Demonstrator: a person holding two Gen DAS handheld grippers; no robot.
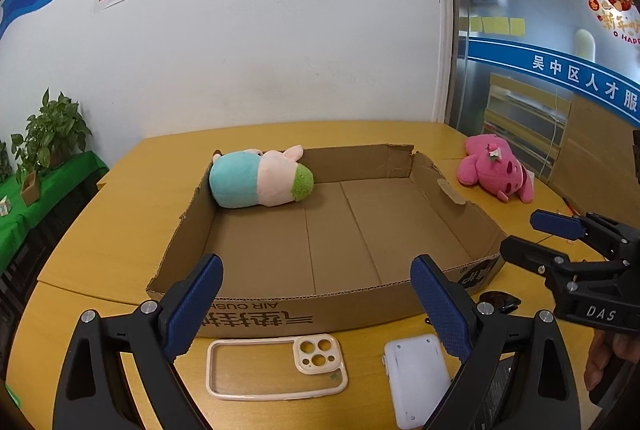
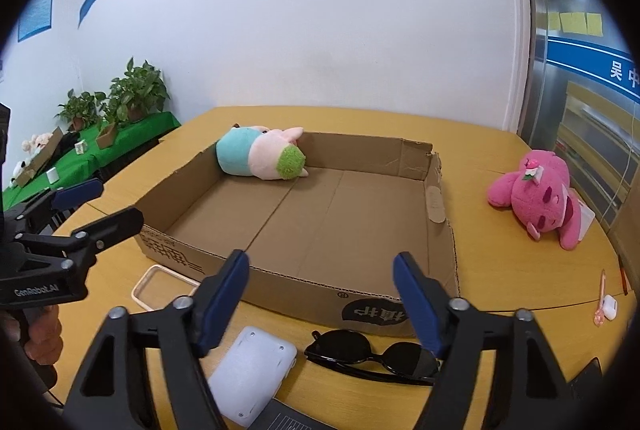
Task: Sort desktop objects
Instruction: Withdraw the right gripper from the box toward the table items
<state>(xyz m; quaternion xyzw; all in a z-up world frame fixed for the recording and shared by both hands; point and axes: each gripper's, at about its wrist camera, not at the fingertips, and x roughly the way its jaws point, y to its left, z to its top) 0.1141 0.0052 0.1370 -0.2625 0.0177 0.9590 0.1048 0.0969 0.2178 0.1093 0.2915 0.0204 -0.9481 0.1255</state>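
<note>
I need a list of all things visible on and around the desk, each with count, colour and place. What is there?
cardboard box: 1, brown, open, middle of the desk
plush toy: 1, blue, pink and green, inside the box, far left corner
pink plush toy: 1, on the desk right of the box
phone case: 1, cream rim, clear back, in front of the box
white device: 1, flat, in front of the box
sunglasses: 1, black, before the box's near right corner
earbud case: 1, white, right desk edge
potted plants: several, green, side table at left
left gripper: black, blue pads, open, above the phone case
right gripper: black, blue pads, open, above the sunglasses
</note>
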